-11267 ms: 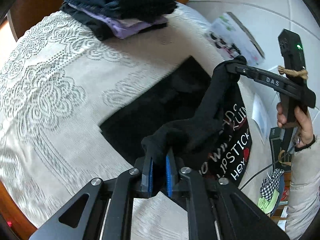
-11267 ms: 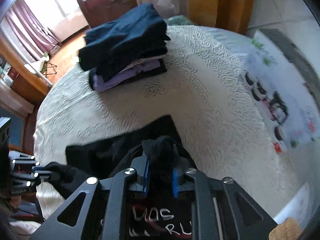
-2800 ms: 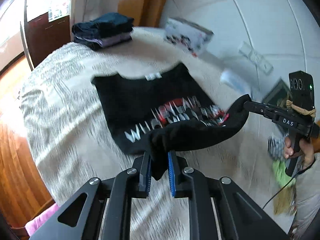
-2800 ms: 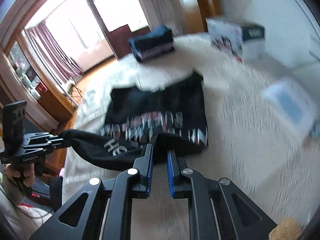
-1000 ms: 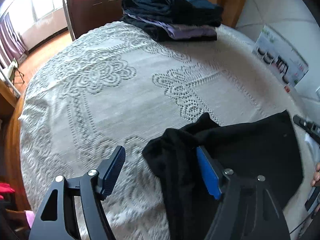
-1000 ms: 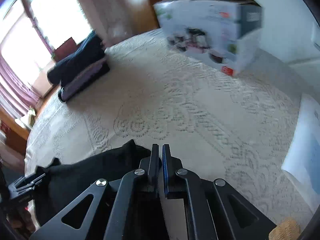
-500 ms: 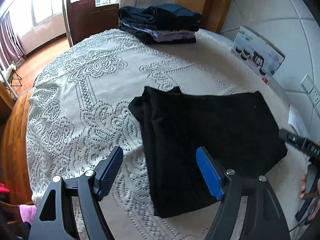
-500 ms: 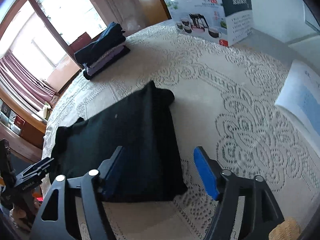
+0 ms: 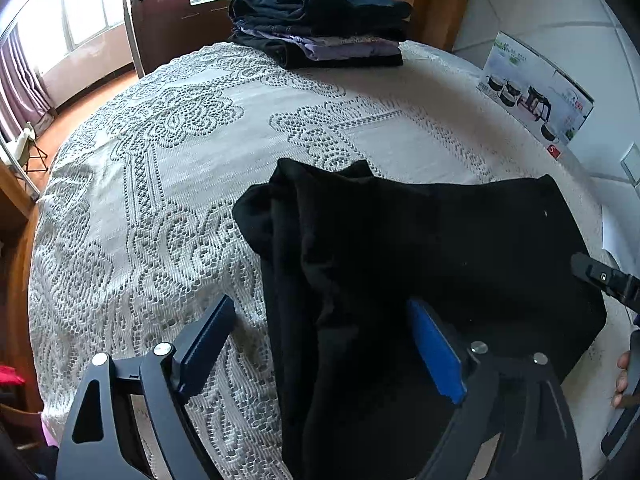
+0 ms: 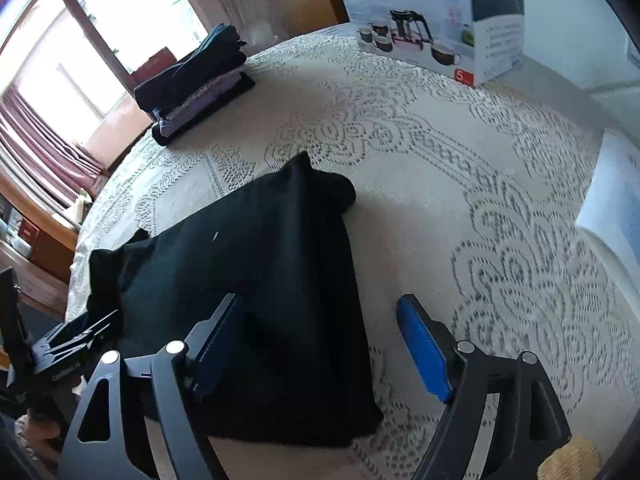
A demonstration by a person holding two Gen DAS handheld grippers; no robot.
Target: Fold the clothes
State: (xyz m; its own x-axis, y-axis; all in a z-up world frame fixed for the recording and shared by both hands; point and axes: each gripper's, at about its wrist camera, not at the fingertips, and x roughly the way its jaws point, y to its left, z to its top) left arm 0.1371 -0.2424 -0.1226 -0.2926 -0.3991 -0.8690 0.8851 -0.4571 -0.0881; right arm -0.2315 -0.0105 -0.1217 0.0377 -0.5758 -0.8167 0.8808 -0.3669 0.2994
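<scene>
Across the centre and lower half of both wrist views, the black T-shirt [image 9: 420,248] is seen lying folded on the lace tablecloth [image 9: 160,168]. Left gripper [image 9: 324,344] and right gripper [image 10: 320,344] are both spread wide, nothing held. Fabric is judged light, soft and limp; a bunched outer edge is best pinched through all layers. Compared with half a second ago, both grippers are closer to the shirt; folded clothes pile [image 9: 320,28] unchanged at upper centre.
</scene>
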